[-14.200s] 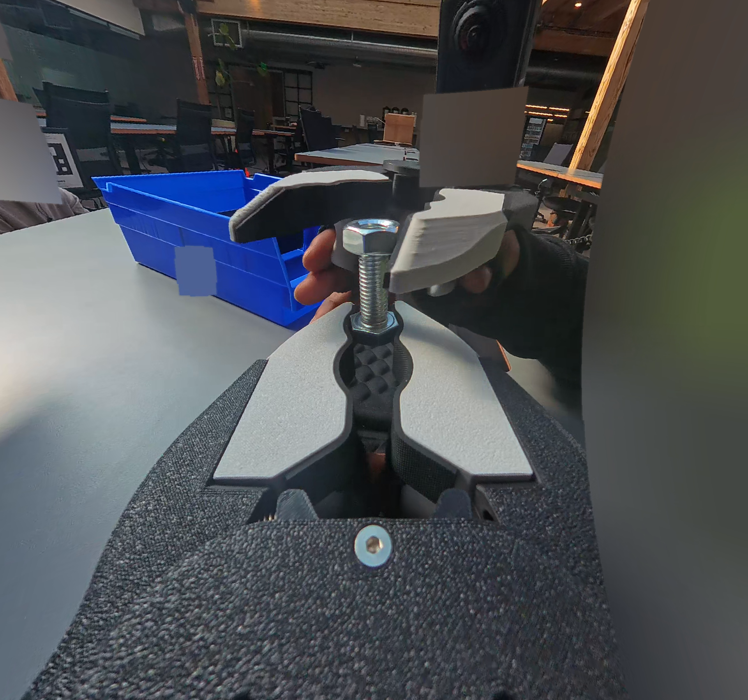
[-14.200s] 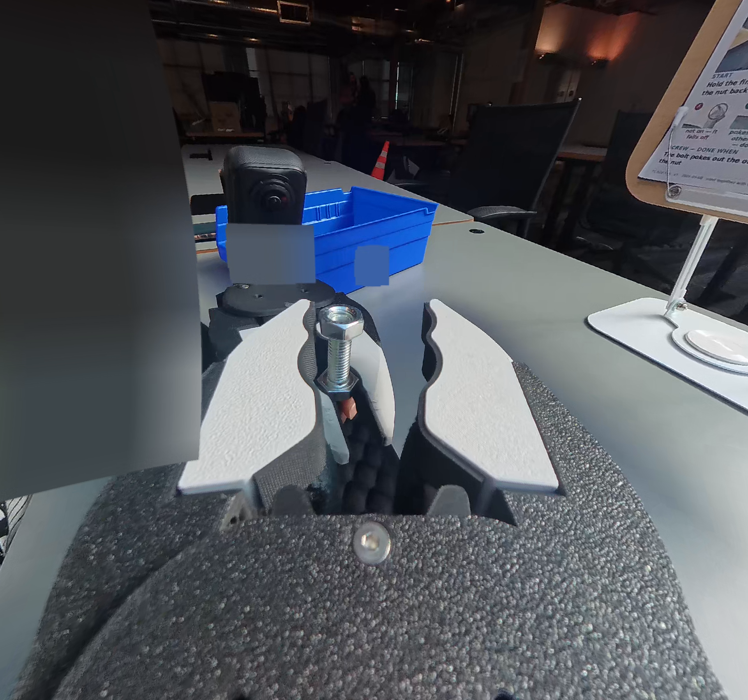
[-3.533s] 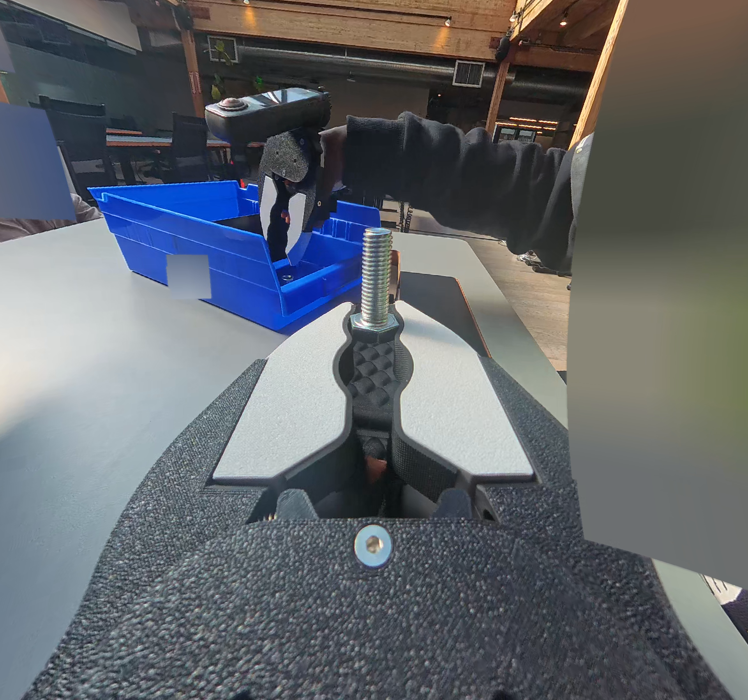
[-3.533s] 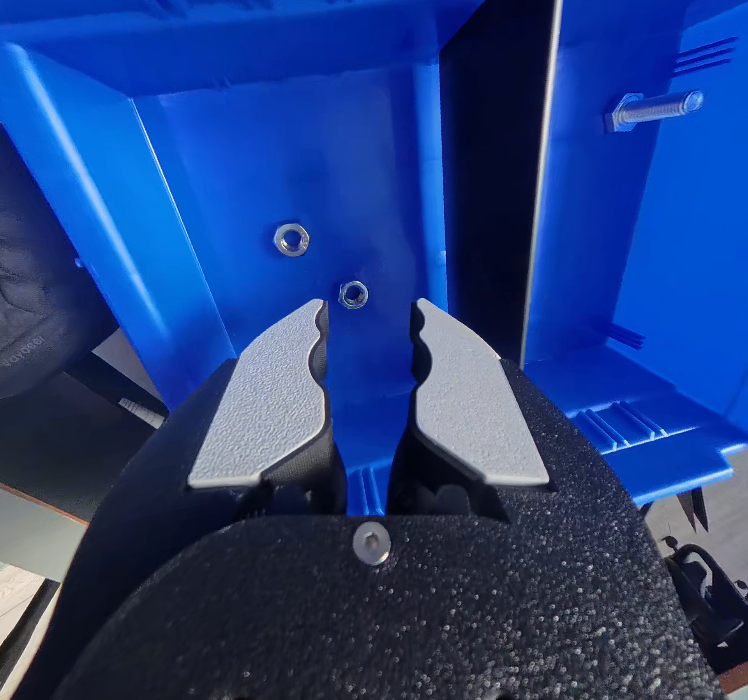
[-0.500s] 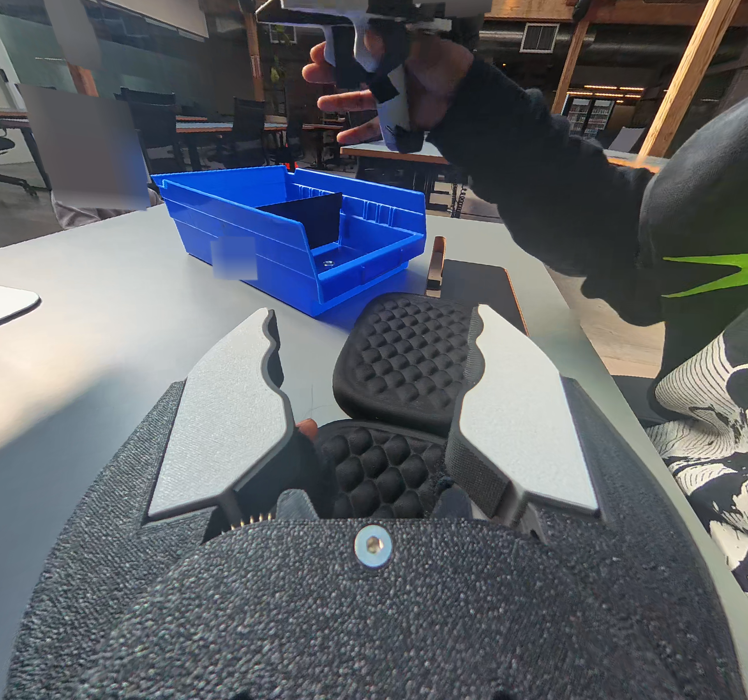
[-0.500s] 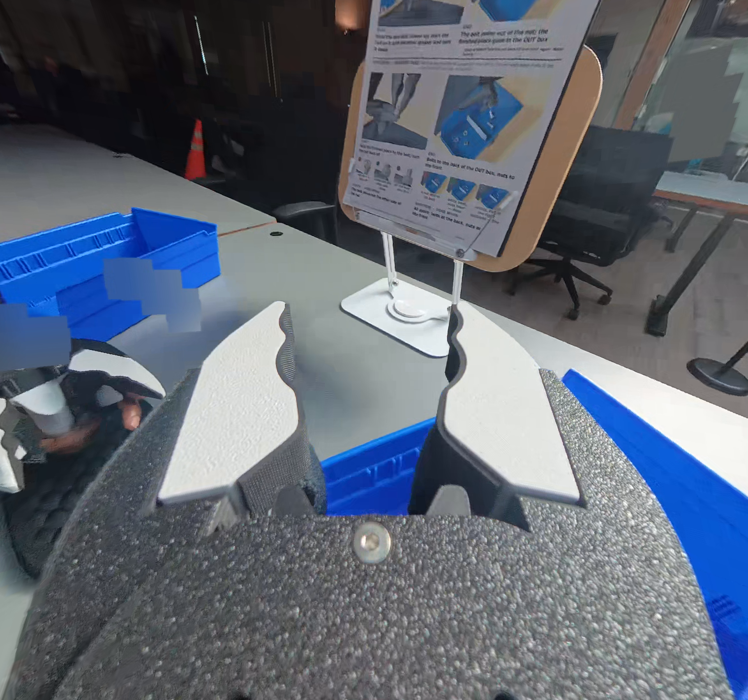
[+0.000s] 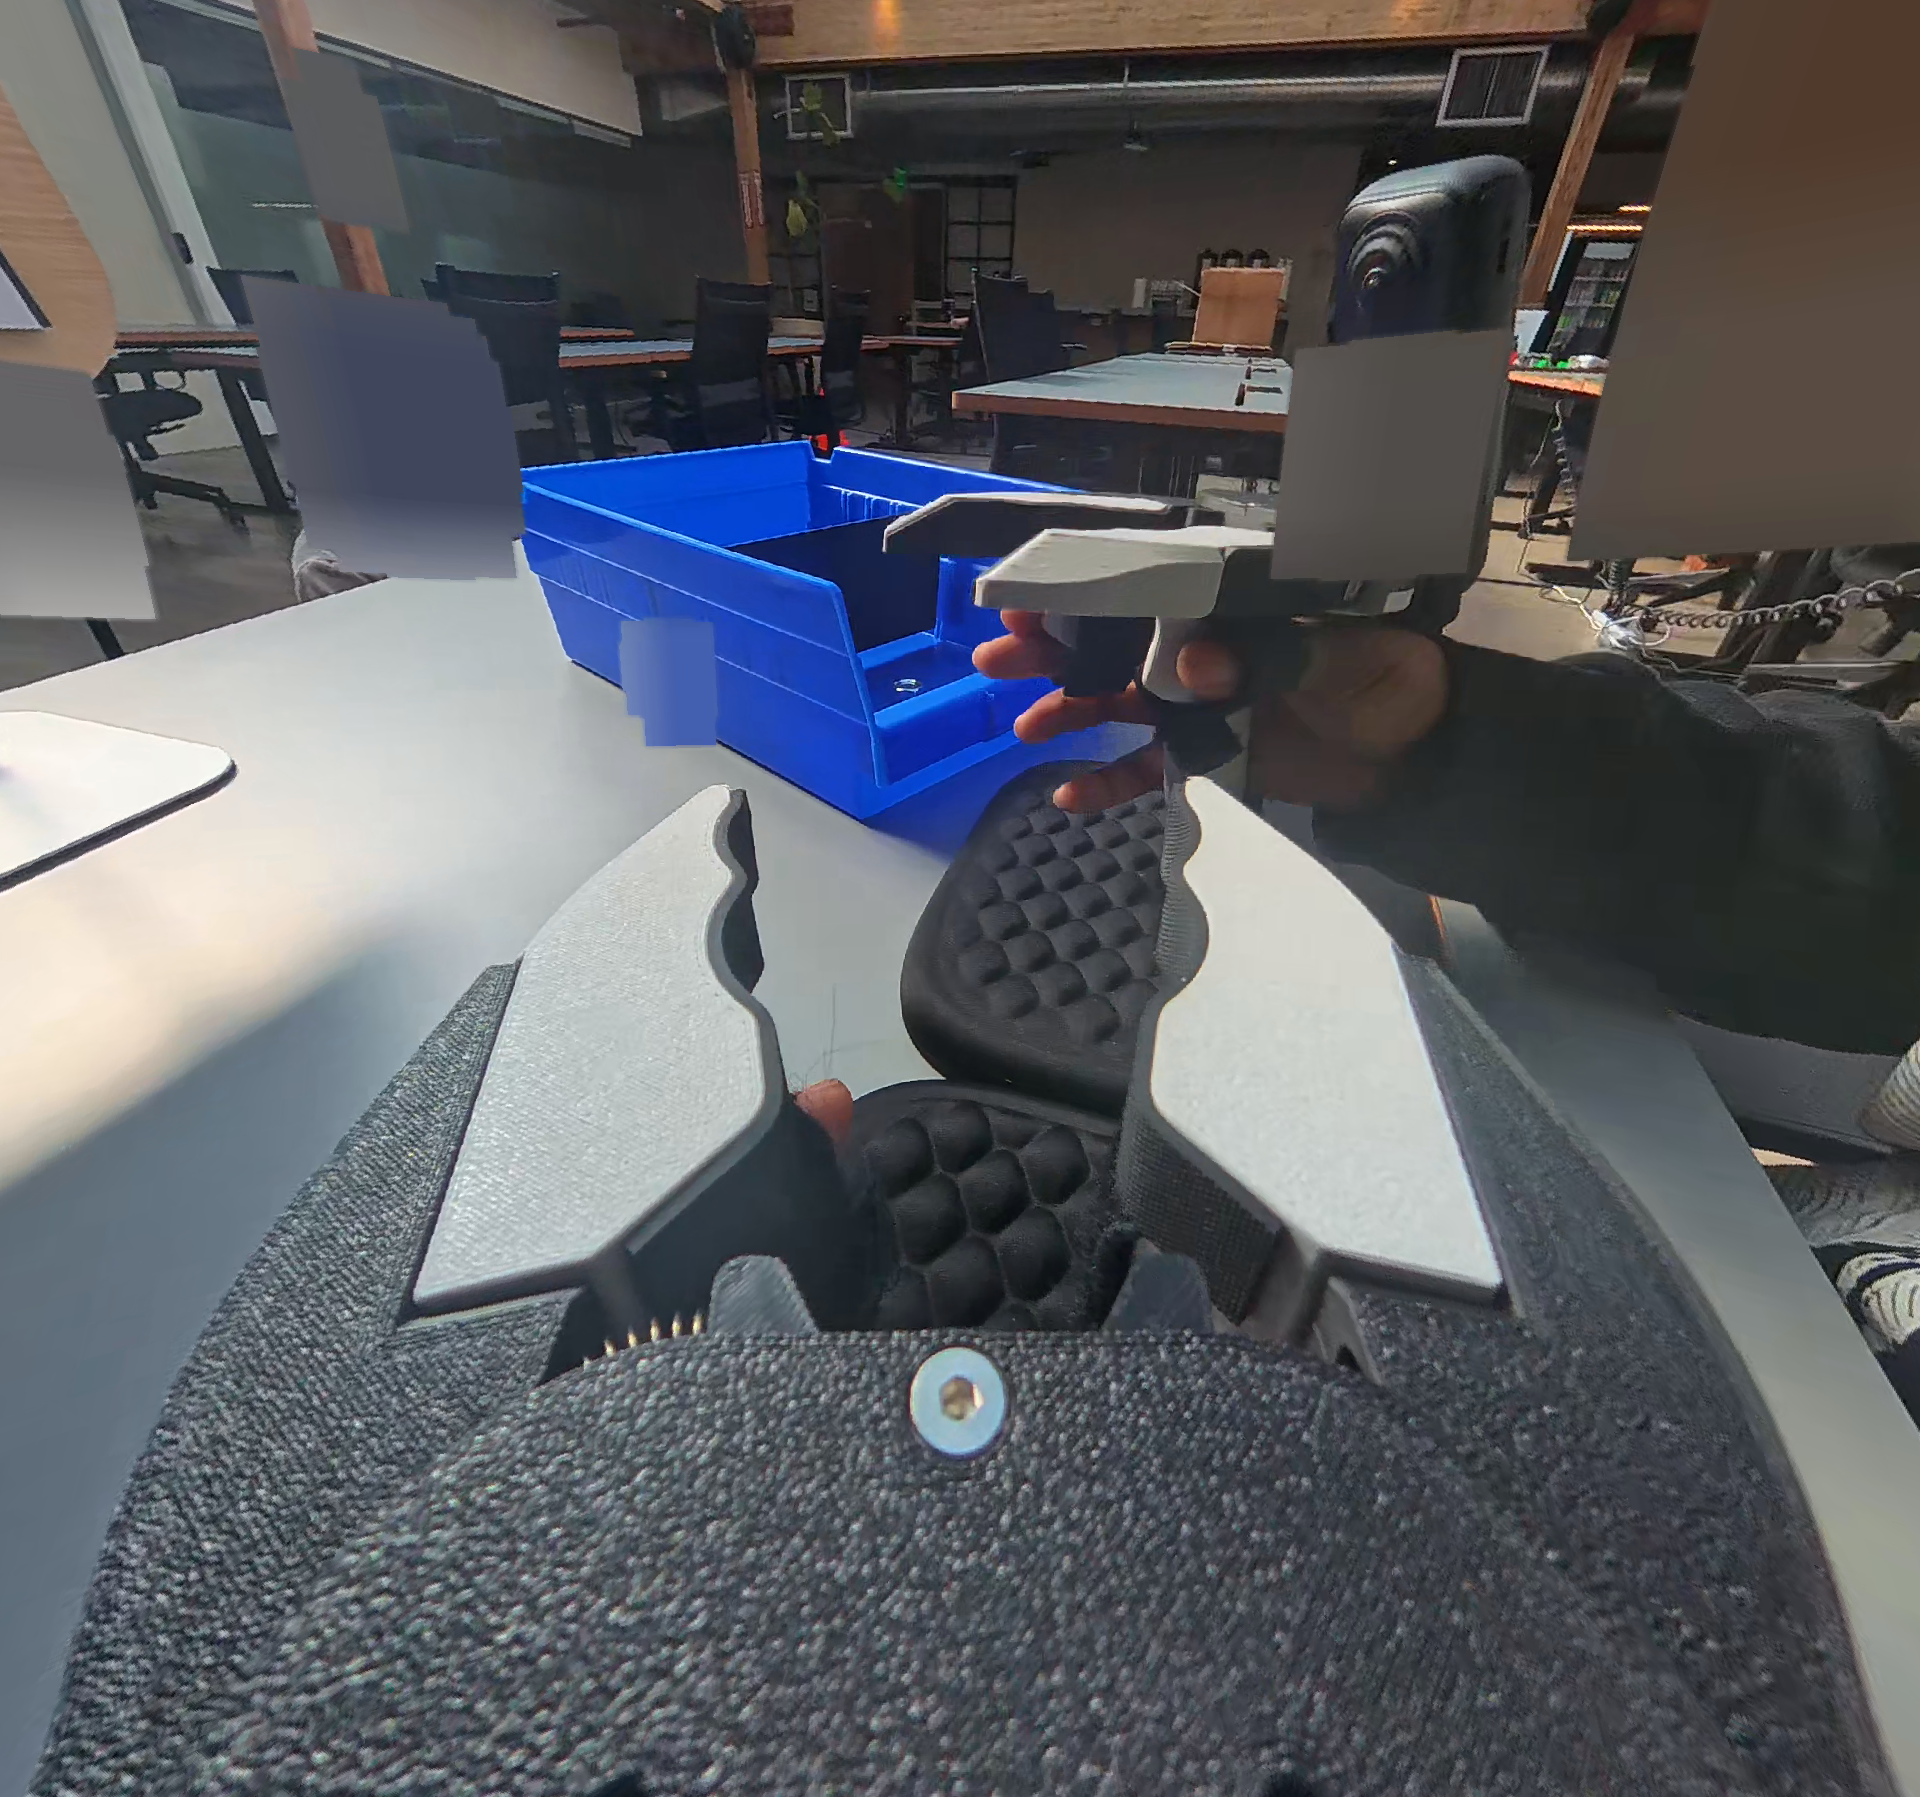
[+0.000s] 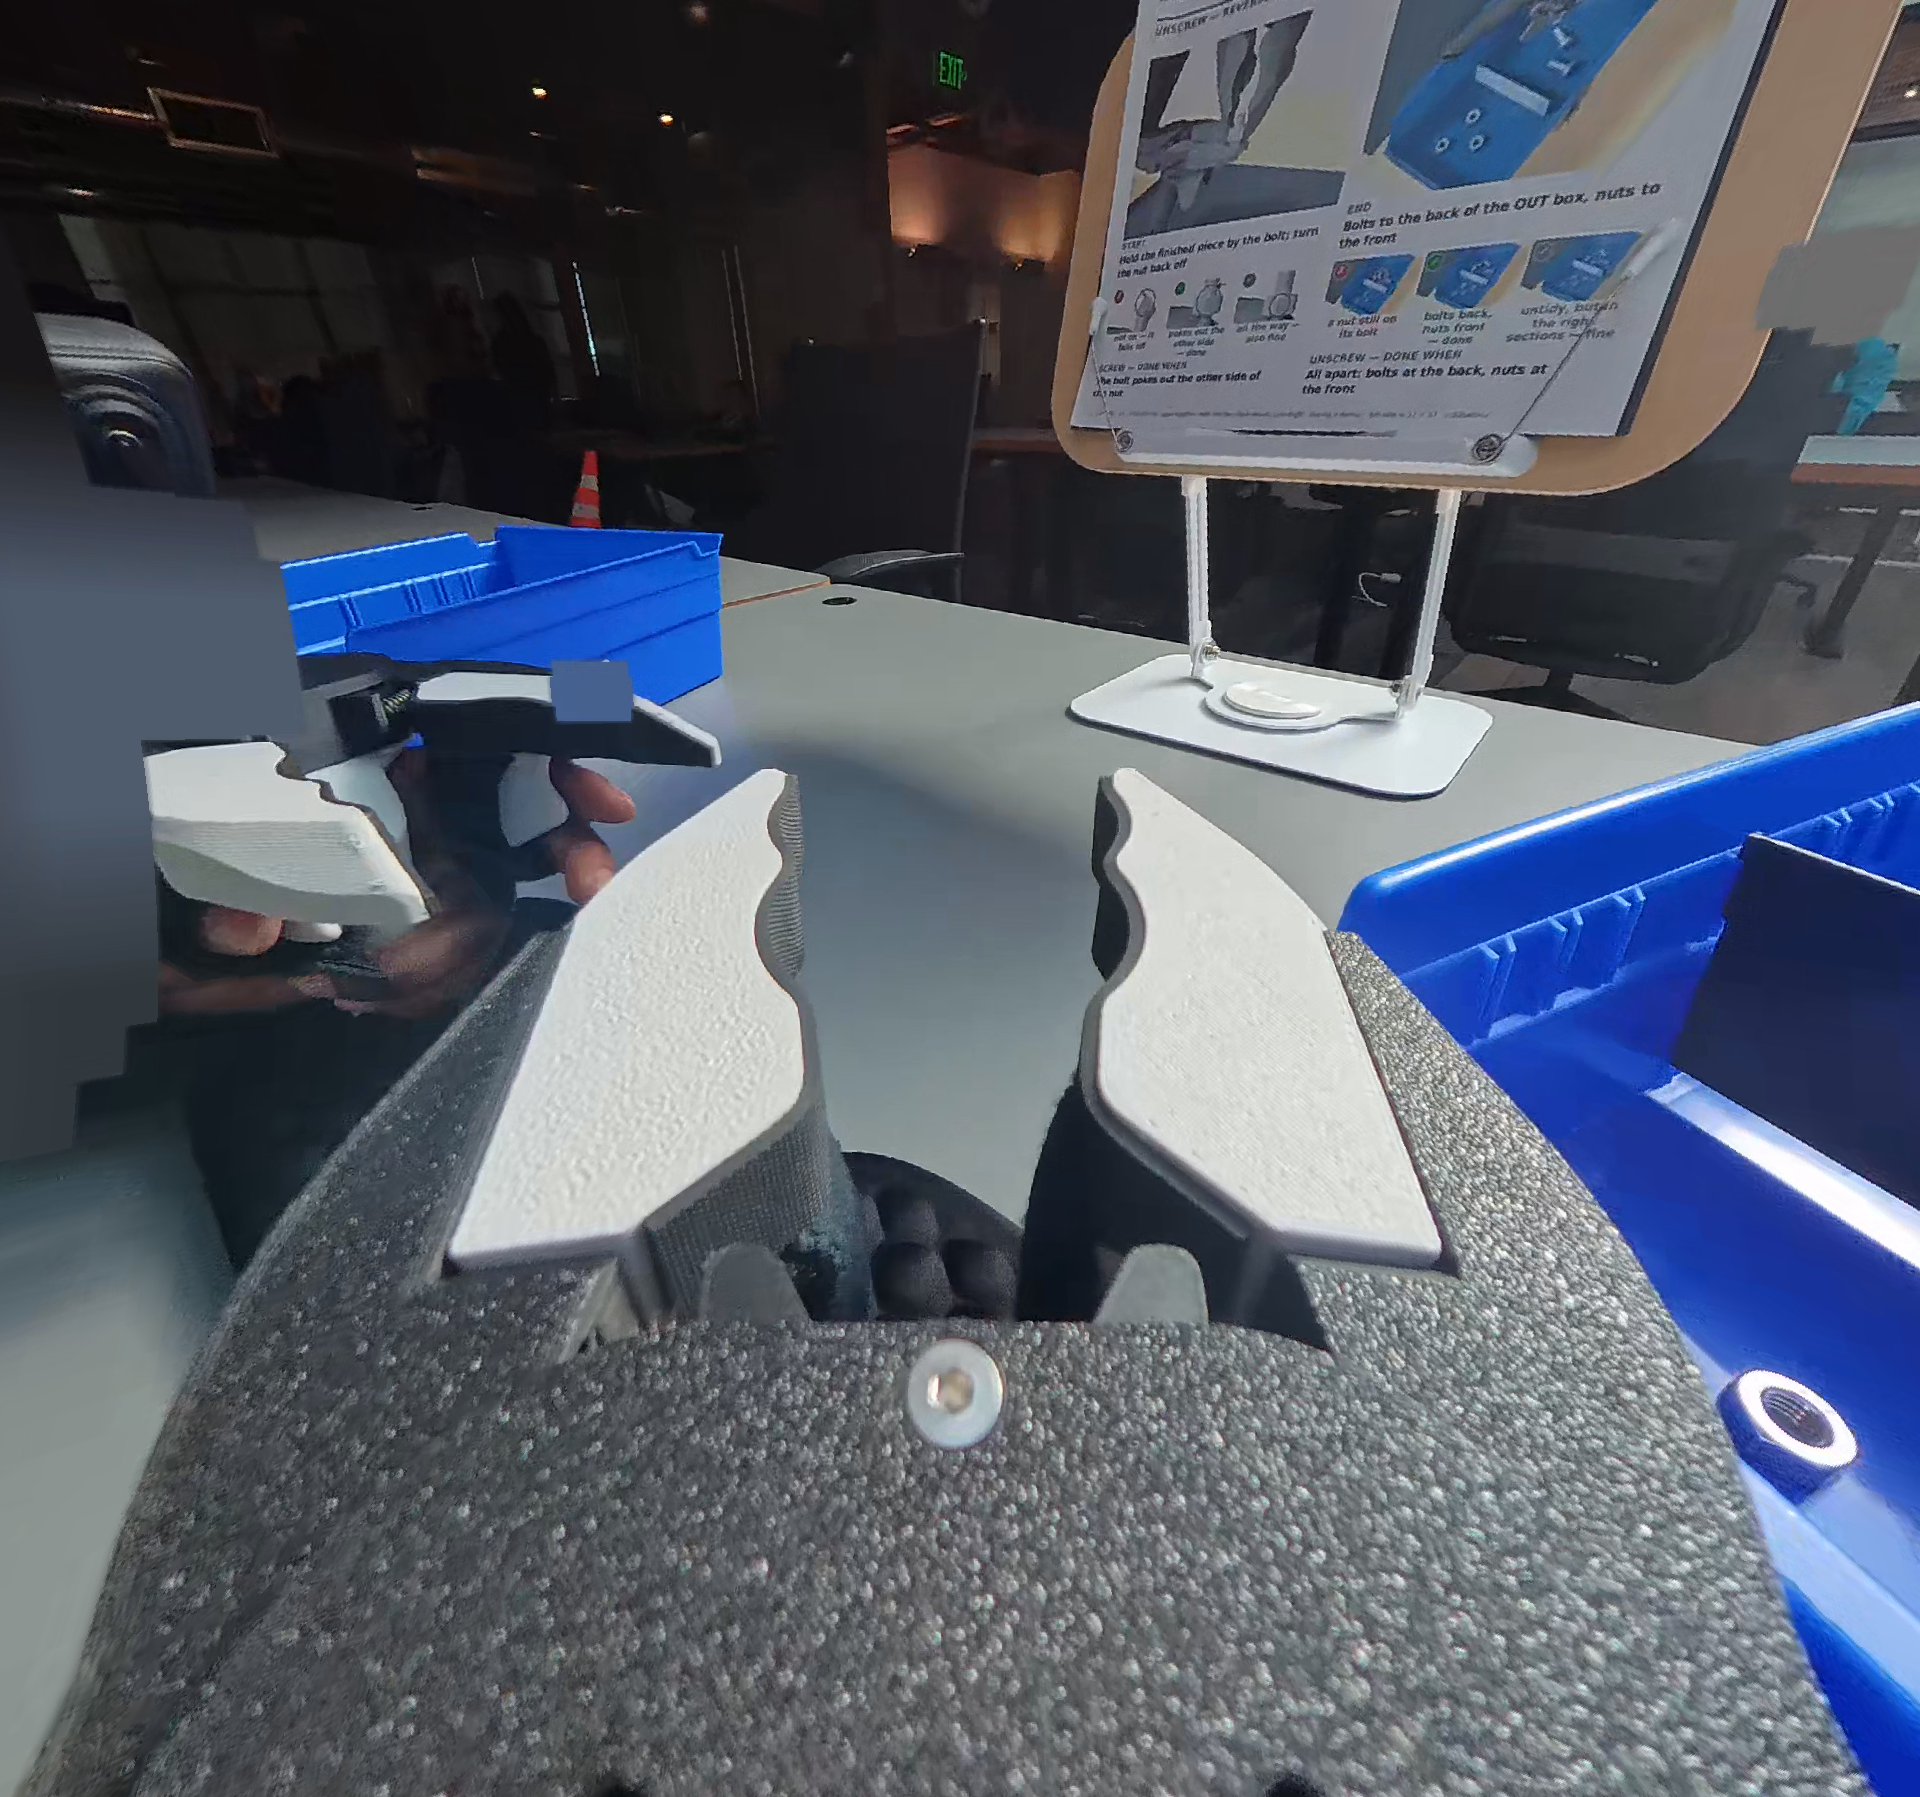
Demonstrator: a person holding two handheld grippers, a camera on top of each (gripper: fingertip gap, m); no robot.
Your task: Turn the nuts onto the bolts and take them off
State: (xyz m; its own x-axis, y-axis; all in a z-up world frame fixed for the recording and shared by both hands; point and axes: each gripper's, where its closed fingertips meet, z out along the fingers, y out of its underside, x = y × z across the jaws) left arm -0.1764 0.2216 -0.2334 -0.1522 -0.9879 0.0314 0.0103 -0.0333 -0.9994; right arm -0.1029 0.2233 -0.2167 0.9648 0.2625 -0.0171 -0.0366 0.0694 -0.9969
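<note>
Two grippers are held above the grey table (image 7: 343,812), and neither holds anything. The left gripper (image 7: 956,874) has its jaws spread wide, with bare tabletop showing between them. The right gripper (image 8: 940,874) is likewise parted and empty. One nut (image 8: 1785,1432) lies on the floor of the blue bin (image 8: 1538,926) just to the right gripper's right, in front of a black divider (image 8: 1808,978). A second blue bin (image 8: 613,604) sits farther back. An instruction board (image 8: 1455,189) stands on its white base (image 8: 1288,729).

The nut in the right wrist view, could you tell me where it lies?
The nut lies on the floor of the near blue bin, at the lower right.
</note>
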